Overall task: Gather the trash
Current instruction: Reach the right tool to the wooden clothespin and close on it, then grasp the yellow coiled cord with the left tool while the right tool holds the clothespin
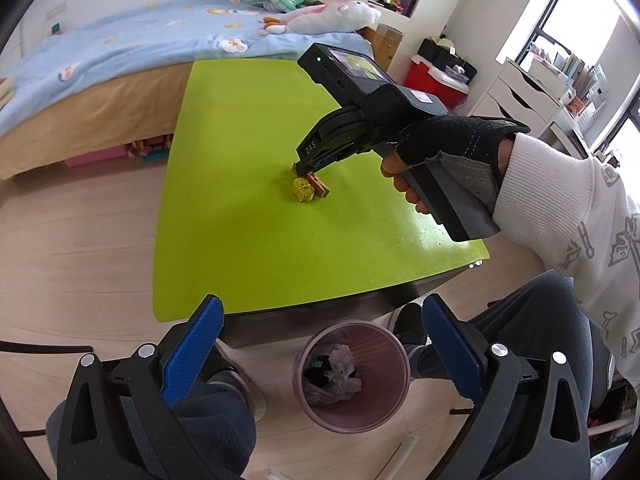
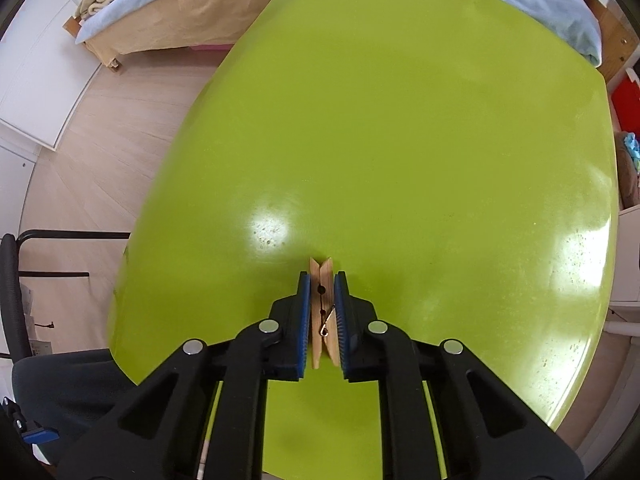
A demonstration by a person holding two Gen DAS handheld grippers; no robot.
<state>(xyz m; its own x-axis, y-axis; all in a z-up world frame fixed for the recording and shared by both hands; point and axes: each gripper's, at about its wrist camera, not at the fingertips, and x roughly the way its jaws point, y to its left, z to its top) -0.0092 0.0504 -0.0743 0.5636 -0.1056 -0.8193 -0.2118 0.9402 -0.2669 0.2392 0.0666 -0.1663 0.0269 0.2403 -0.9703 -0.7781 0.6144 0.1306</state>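
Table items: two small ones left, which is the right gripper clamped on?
The wooden clothespin, pinched between the right gripper pads. The crumpled yellow wrapper lies loose beside it on the green table, ungripped.

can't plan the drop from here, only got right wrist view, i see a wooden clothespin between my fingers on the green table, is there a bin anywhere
Observer: Yes, a pink trash bin stands on the floor by the table's near edge, below the left gripper.
Operator: is it empty
Observer: No, crumpled paper and other scraps already lie inside.
Operator: anything else left on the table
Observer: One small yellow-gold crumpled piece sits right beside the clothespin, at the tip of the right gripper.
Operator: is the left gripper holding anything
Observer: No, its jaws are wide open and empty, above the bin.
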